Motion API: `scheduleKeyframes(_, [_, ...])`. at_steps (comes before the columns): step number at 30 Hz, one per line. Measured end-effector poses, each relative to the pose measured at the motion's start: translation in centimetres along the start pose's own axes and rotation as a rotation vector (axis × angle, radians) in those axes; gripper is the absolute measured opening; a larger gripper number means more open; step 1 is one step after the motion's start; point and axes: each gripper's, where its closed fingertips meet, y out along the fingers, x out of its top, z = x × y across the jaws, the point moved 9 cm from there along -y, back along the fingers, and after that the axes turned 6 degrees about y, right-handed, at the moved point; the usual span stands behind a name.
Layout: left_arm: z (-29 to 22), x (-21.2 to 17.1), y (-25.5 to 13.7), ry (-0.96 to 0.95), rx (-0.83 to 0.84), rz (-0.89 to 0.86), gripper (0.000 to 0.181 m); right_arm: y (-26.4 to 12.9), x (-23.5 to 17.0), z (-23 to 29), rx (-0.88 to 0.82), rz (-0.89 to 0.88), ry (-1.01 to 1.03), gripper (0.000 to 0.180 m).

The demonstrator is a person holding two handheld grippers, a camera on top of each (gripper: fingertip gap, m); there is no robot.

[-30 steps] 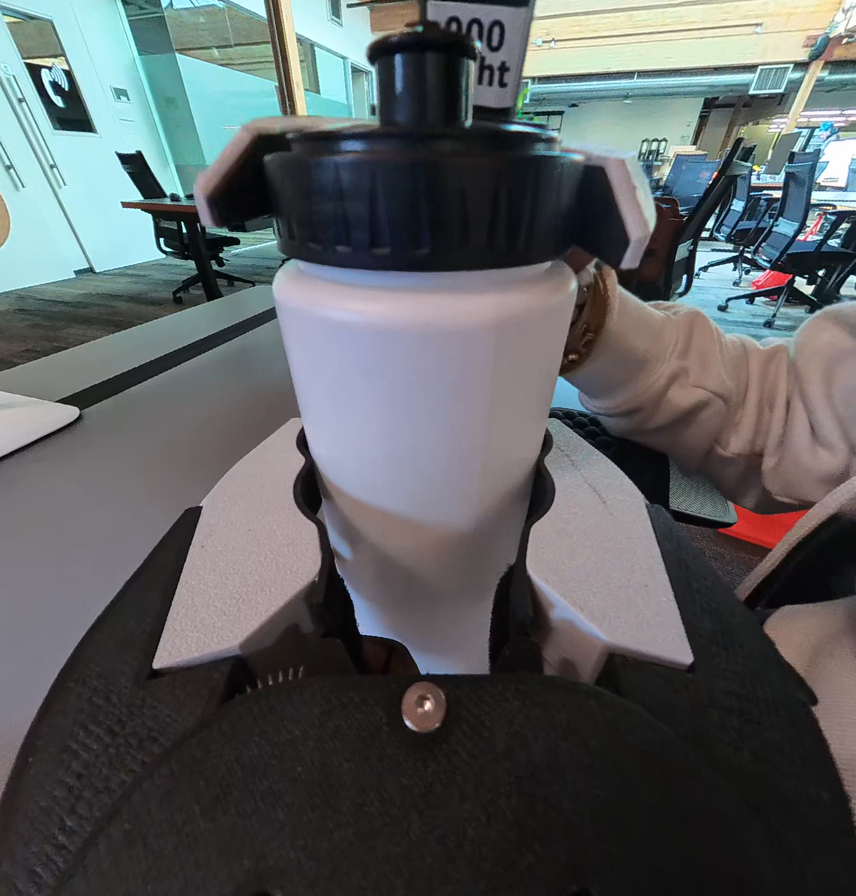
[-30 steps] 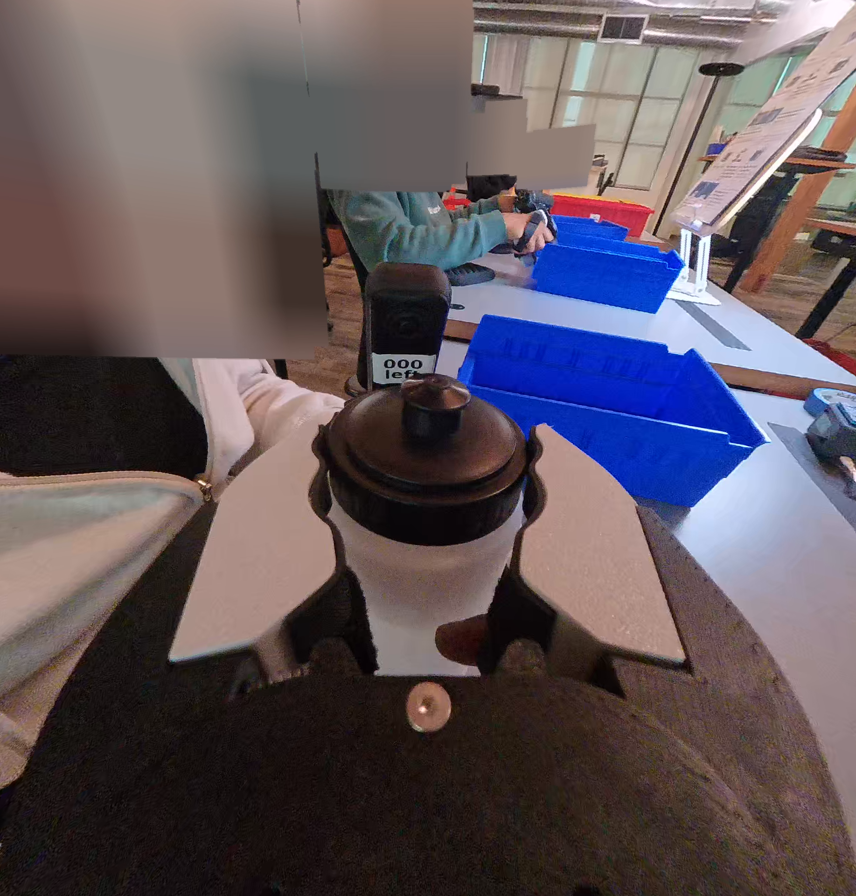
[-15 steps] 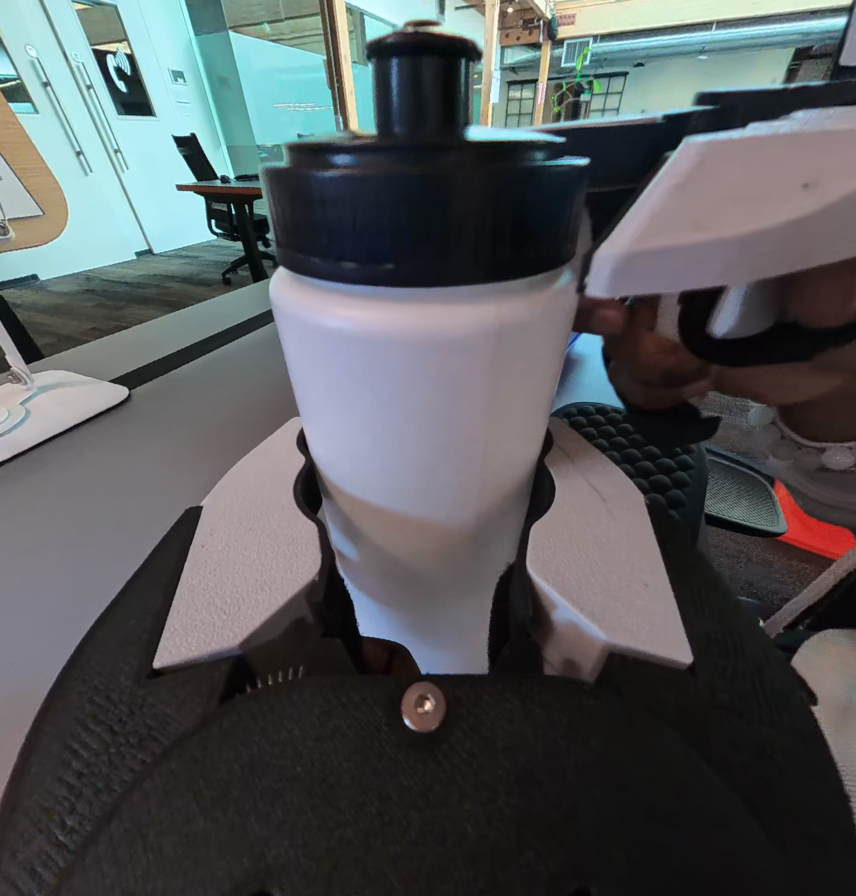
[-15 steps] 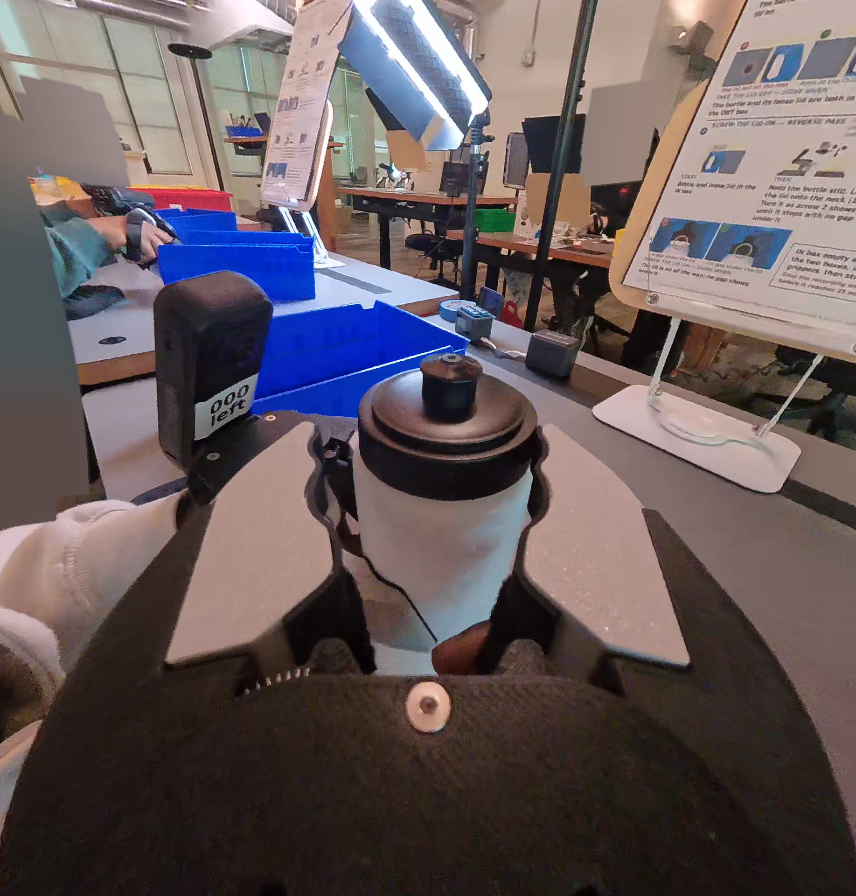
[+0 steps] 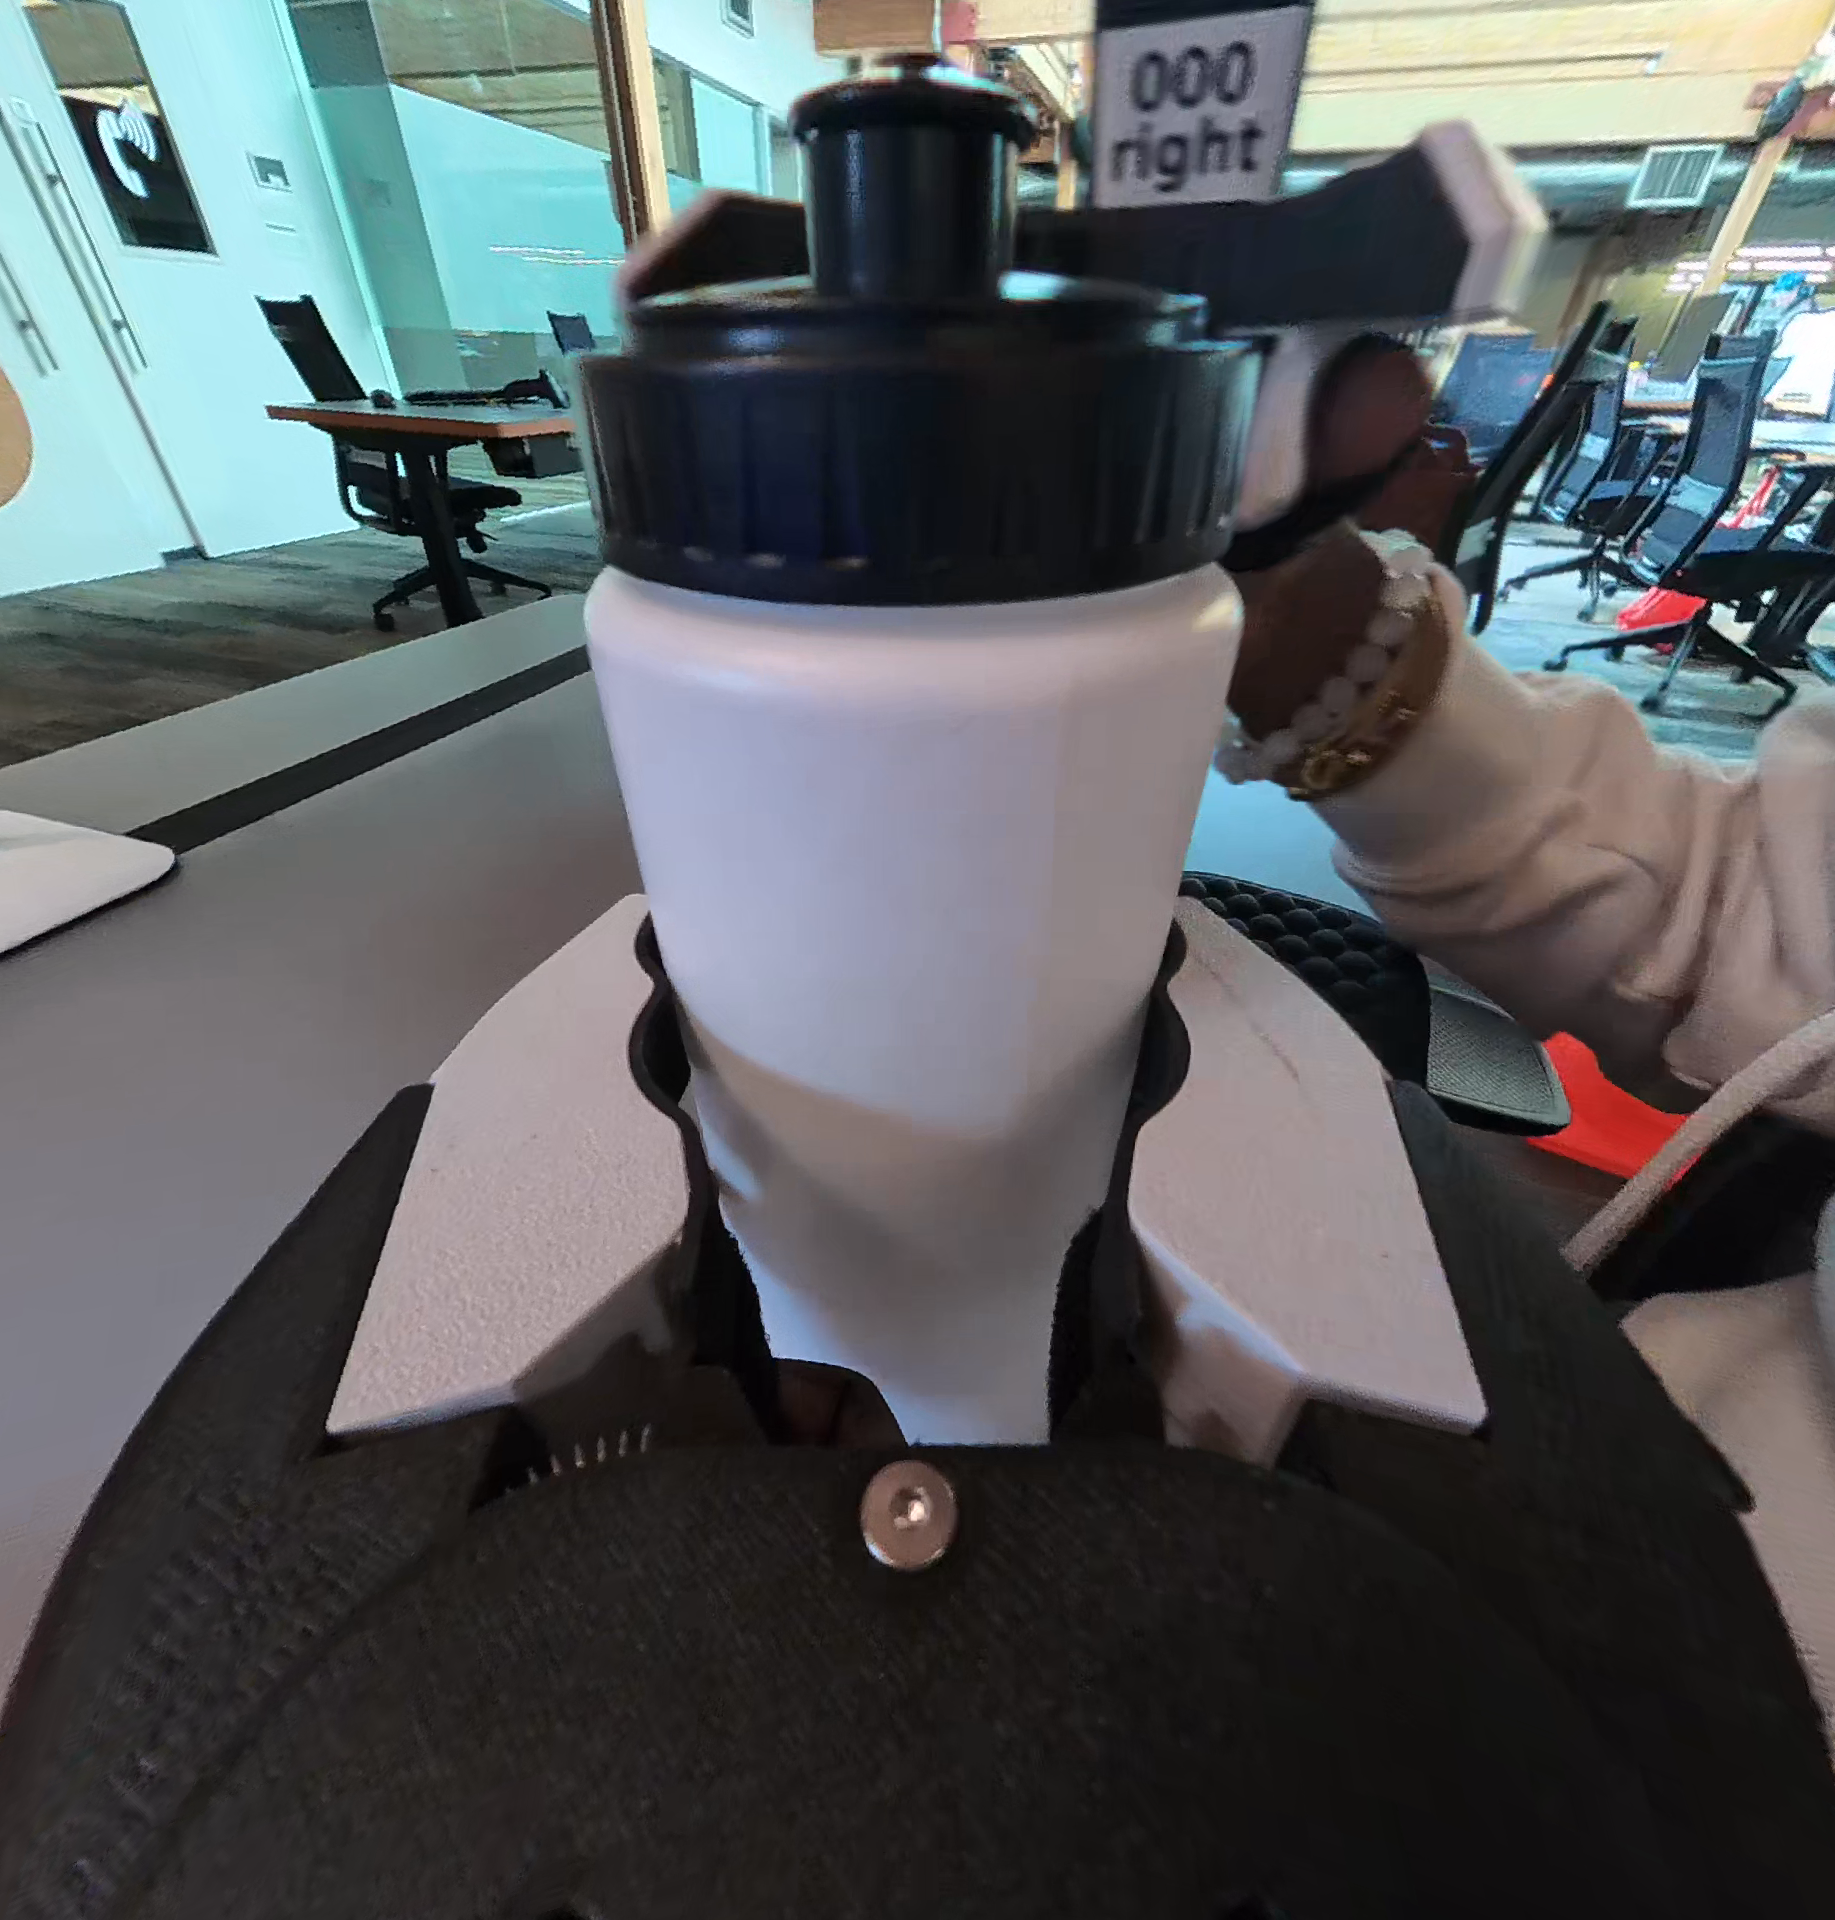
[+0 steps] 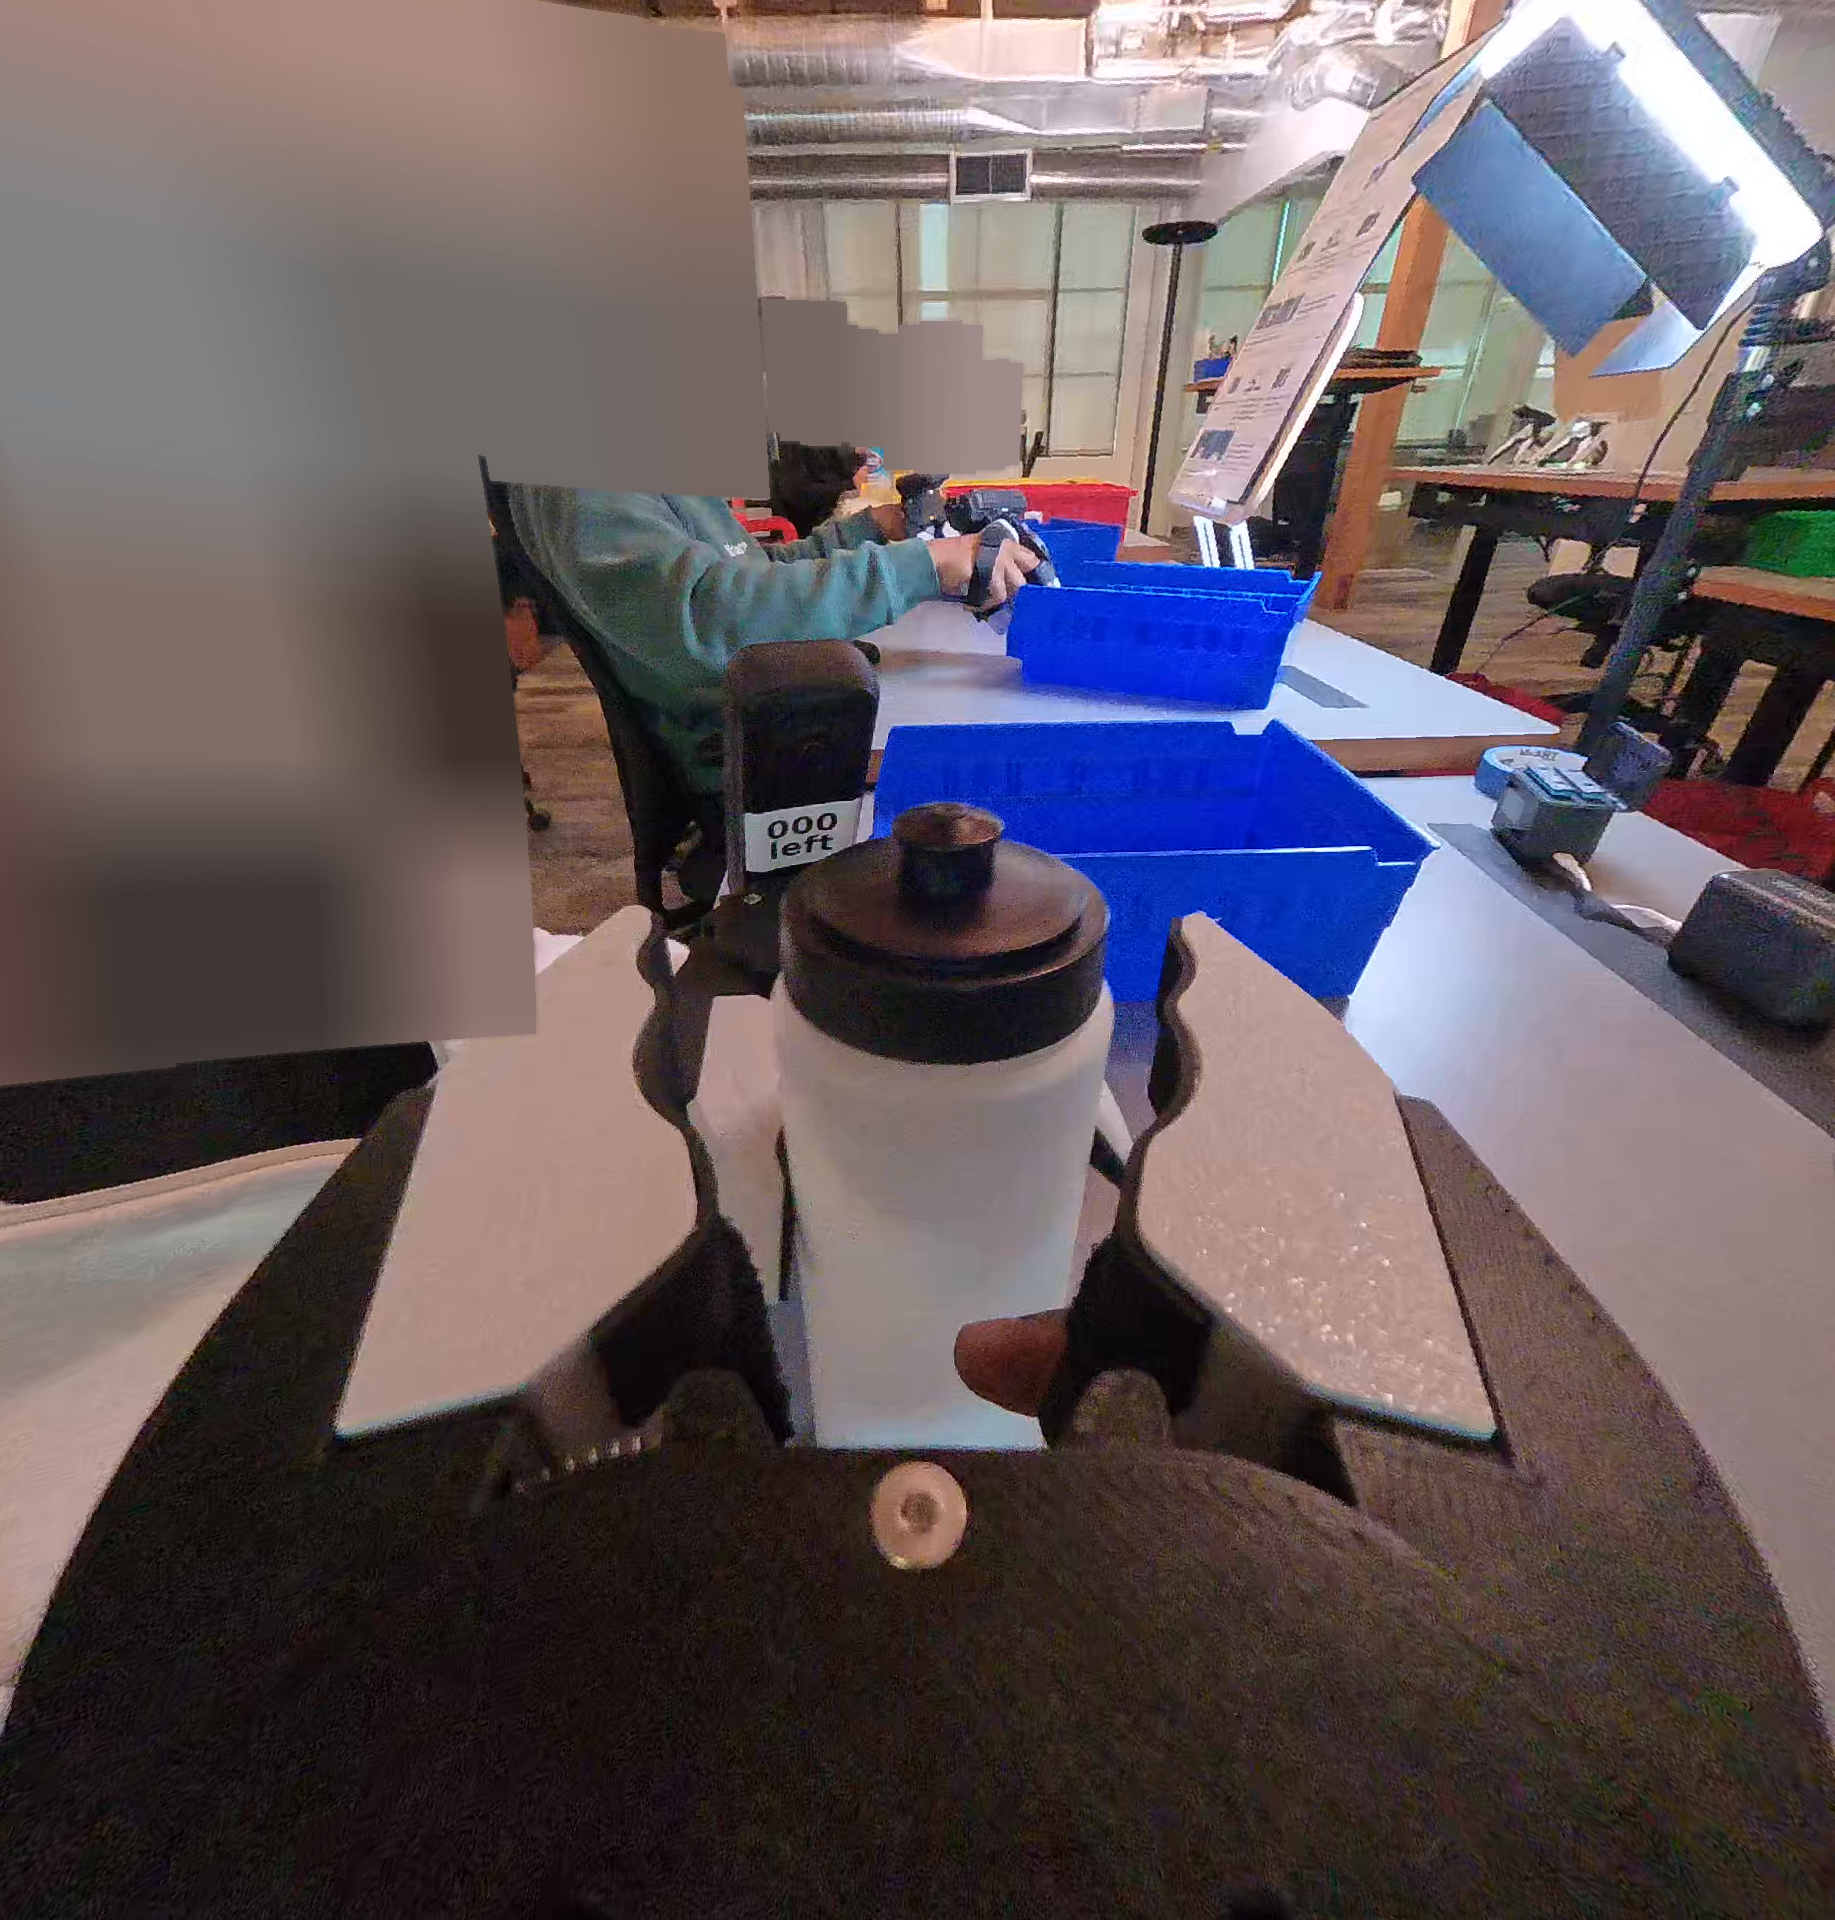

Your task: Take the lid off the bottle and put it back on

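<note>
White bottle [image 5: 913, 852] with a black lid [image 5: 908, 468] – upright, held above a grey table [image 5: 217, 1039]. Clamped low on its body by the left gripper [image 5: 913, 935], both pale fingers pressed against the white plastic from either side. Lid seated squarely on the neck, ribbed rim flush against the shoulder, pull spout standing up at the centre.

From the right wrist view: right gripper [image 6: 918, 925] spread wide around the top of the bottle, holding nothing – a clear gap between each finger and the lid. Behind the bottle, the black camera block [image 6: 799, 727] of the left gripper with a white sticker.

From the left wrist view: right gripper blurred, just behind the spout, held by a hand [image 5: 1339, 436] with a beaded bracelet [image 5: 1339, 707] and a cream sleeve [image 5: 1567, 883].

Farther along the table, an open blue bin [image 6: 1256, 831]; beyond it, more blue bins in front of a seated person in a teal top [image 6: 705, 592].
</note>
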Motion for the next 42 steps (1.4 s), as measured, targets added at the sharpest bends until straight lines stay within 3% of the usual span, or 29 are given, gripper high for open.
scheduleKeyframes(6, [-0.2,0.0,0.1,0.015,-0.034,-0.007,0.087,2.5,-0.1,-1.0,0.201,0.071,-0.009,0.091])
scheduleKeyframes(8, [-0.4,0.0,0.1,0.021,-0.033,-0.007,0.087,3.0,-0.3,-1.3,0.159,0.094,-0.013,0.076])
scheduleKeyframes(10, [-0.5,0.0,0.1,0.025,-0.025,-0.005,0.087,2.9,-0.4,-1.1,0.136,0.069,-0.006,0.076])
scheduleKeyframes(13, [-0.6,0.0,0.2,0.026,0.004,0.0,0.086,2.8,-0.7,-0.2,-0.031,0.036,-0.014,0.076])
scheduleKeyframes(18, [-0.8,0.1,0.4,0.036,0.03,0.011,0.086,3.3,-1.0,2.9,-0.496,0.004,-0.038,0.076])
scheduleKeyframes(20, [-0.8,0.1,0.4,0.044,0.02,0.01,0.086,3.5,-1.1,3.7,-0.558,-0.009,-0.046,0.075])
scheduleKeyframes(22, [-0.7,0.1,0.3,0.028,0.01,0.005,0.087,3.2,-1.0,3.2,-0.491,0.034,-0.08,0.076])
scheduleKeyframes(24, [-0.5,0.0,0.2,0.007,-0.025,-0.001,0.087,2.7,-0.9,2.5,-0.289,0.072,-0.096,0.091])
scheduleKeyframes(28, [-0.5,0.0,0.2,0.013,-0.055,-0.005,0.087,2.0,0.1,0.4,-0.015,0.064,-0.005,0.082])
scheduleKeyframes(32, [-0.7,0.0,0.2,0.018,-0.074,-0.014,0.087,2.5,0.0,-0.1,0.058,0.078,0.005,0.073])
scheduleKeyframes(39, [-1.3,0.1,0.4,0.053,-0.085,-0.009,0.086,2.0,-0.6,1.2,-0.045,-0.012,-0.034,0.069])
scheduleKeyframes(42, [-1.2,0.0,0.5,0.023,-0.115,-0.016,0.087,2.0,-0.7,1.0,0.041,0.021,-0.024,0.085])
